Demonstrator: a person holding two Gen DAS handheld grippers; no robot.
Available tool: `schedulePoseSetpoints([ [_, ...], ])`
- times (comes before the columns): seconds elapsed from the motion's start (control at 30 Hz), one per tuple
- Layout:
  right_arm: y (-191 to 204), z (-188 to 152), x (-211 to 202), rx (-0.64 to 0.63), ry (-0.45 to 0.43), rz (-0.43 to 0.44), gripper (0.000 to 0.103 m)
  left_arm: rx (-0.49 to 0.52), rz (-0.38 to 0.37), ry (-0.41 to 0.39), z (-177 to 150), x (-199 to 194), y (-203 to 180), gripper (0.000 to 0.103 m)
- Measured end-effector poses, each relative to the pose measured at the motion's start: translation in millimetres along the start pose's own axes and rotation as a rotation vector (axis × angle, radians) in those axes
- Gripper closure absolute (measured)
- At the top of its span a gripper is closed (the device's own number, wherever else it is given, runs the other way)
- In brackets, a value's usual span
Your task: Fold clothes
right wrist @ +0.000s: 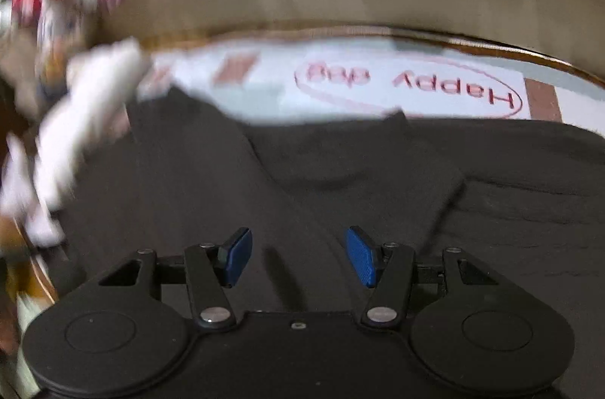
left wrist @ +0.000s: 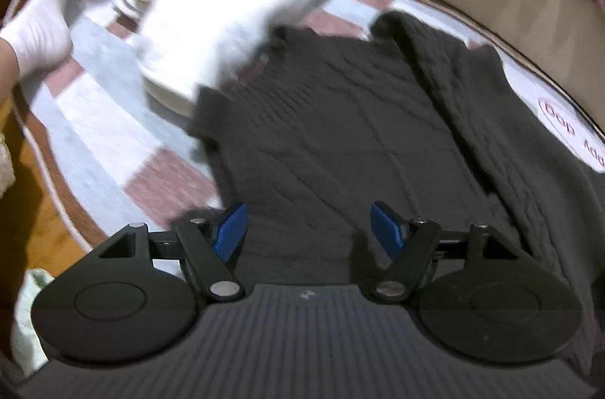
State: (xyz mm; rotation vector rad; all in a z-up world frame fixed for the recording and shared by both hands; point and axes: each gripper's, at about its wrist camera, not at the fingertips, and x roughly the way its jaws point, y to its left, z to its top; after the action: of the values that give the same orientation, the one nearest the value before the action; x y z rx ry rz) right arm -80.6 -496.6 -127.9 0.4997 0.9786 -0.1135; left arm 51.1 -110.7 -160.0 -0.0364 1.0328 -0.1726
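Blur smears white garment (left wrist: 242, 2); both hand-held grippers (left wrist: 308, 229) (right wrist: 298, 255) gape wide over dark sweater (left wrist: 340, 134).

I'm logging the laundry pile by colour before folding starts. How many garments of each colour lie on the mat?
Dark grey: 1, the knitted sweater spread flat on the mat.
White: 1, the bundled white garment at the sweater's far left; blur hides whether it is more than one piece.
Total: 2.
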Motion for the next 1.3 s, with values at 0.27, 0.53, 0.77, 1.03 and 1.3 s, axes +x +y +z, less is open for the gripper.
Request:
schedulePoseSetpoints([
  [0.27, 1.0, -16.0, 26.6, -0.115, 0.084, -0.058, 0.081, 0.054, -0.092, 0.007, -7.8, 5.9, -39.9, 0.032],
  [0.53, 2.6, -2.7, -64.2, -0.170, 0.067, -0.016, 0.087, 0.036, -0.124, -0.002, -17.9, -4.7, -15.4, 0.032],
  [0.77, -58.9, 3.3, -20.0, -0.014, 0.291, -0.102, 0.075, 0.073, -0.143, -0.001, -29.7, 6.3, -14.5, 0.029],
  [1.03, 28.1, 29.9, -33.6, -0.217, -0.019, -0.371, 0.055, 0.006, -0.090, -0.055, -13.5, -4.9, 33.6, 0.025],
  [1.3, 119.5, 23.4, 19.6, -0.262, -0.197, -0.119, 0.048, -0.079, -0.026, -0.110, 3.6, -15.1, 87.8, 0.036],
])
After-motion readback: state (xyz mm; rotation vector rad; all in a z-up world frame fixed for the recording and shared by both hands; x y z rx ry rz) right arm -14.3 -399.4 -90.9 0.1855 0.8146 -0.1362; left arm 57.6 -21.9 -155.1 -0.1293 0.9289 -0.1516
